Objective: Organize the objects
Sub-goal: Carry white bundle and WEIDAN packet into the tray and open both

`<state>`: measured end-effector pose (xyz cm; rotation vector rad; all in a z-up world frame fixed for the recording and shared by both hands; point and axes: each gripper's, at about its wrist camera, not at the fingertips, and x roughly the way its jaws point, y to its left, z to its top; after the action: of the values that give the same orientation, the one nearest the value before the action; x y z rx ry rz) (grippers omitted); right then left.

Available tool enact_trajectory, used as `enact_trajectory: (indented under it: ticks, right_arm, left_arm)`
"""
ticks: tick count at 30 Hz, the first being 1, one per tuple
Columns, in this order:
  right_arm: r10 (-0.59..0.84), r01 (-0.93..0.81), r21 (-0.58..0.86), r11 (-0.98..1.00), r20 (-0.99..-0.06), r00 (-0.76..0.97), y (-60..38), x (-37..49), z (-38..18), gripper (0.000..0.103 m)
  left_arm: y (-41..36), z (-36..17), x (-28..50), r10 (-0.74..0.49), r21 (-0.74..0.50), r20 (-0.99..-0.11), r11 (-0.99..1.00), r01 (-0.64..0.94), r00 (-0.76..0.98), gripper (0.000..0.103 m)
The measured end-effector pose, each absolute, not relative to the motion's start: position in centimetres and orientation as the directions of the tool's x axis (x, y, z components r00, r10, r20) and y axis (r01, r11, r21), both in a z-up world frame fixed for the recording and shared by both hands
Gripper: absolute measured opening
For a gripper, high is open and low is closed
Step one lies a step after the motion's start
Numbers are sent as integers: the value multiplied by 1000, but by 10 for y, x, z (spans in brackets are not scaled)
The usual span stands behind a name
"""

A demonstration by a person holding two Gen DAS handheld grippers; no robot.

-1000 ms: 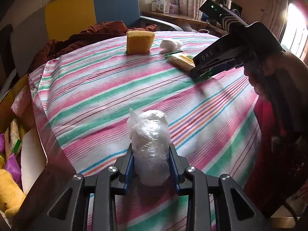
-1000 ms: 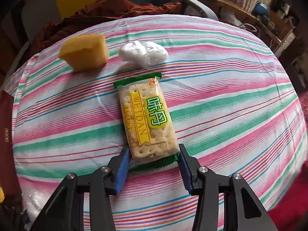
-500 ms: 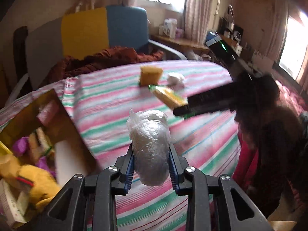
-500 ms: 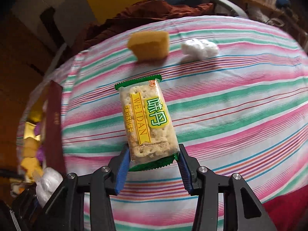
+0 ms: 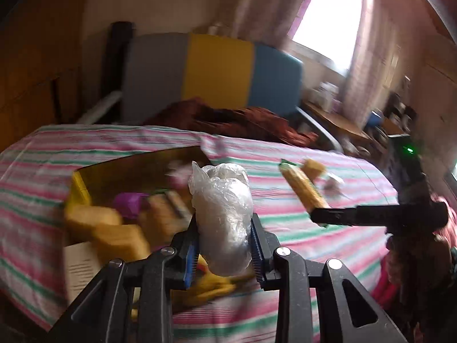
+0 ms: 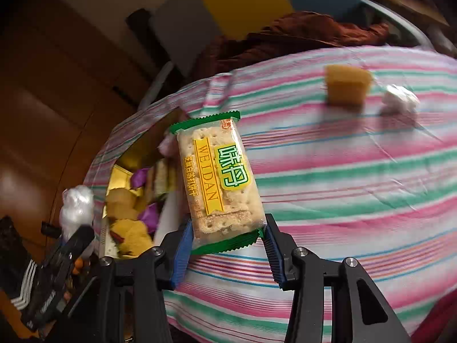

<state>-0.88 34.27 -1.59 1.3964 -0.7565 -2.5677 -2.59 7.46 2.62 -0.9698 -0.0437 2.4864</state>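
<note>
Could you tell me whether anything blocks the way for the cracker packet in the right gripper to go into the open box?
Nothing visible does: the cracker packet hangs beside the open box, whose top is uncovered.

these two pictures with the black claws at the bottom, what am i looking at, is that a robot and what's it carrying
No robot: a person holds a two-finger gripper in each hand, each with a camera looking along its fingers. One picture is from the left gripper, shut on a clear plastic bag. The other is from the right gripper, shut on a cracker packet. Below is a striped cloth, with a yellow sponge and a white wad lying on it. An open box of assorted items sits nearby.
</note>
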Motion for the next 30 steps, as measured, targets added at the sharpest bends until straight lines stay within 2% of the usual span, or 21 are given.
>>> enact_trajectory:
  ticks: [7, 15, 20, 23, 26, 27, 28, 30]
  right_arm:
    - [-363, 1, 425, -905, -771, -523, 274, -48, -13, 47]
    - [-262, 32, 281, -959, -840, -476, 233, -74, -27, 48]
    - [-253, 20, 276, -961, -847, -468, 226, -83, -36, 51]
    - [-245, 9, 273, -962, -847, -472, 226, -85, -39, 62]
    - [-219, 11, 245, -969, -845, -488, 224, -80, -36, 70]
    - [-207, 14, 231, -973, -841, -500, 223, -77, -34, 77]
    - [-193, 18, 215, -977, -835, -516, 221, -73, -31, 82]
    - [-152, 27, 165, -986, -821, -551, 216, -66, -25, 86]
  left_arm:
    - [17, 16, -38, 342, -212, -641, -939, -270, -687, 31]
    - [-15, 15, -63, 299, -233, -640, -953, -192, -707, 31]
    - [-18, 17, -96, 283, -224, -647, -958, -179, -708, 31]
    - [-10, 21, -114, 276, -193, -649, -961, -197, -709, 35]
    - [-4, 18, -132, 304, -234, -665, -952, -196, -683, 54]
    - [-2, 16, -136, 310, -247, -669, -950, -191, -675, 59]
    - [-2, 14, -137, 305, -254, -675, -951, -176, -672, 60]
    - [-1, 11, -134, 308, -271, -677, -949, -163, -668, 60]
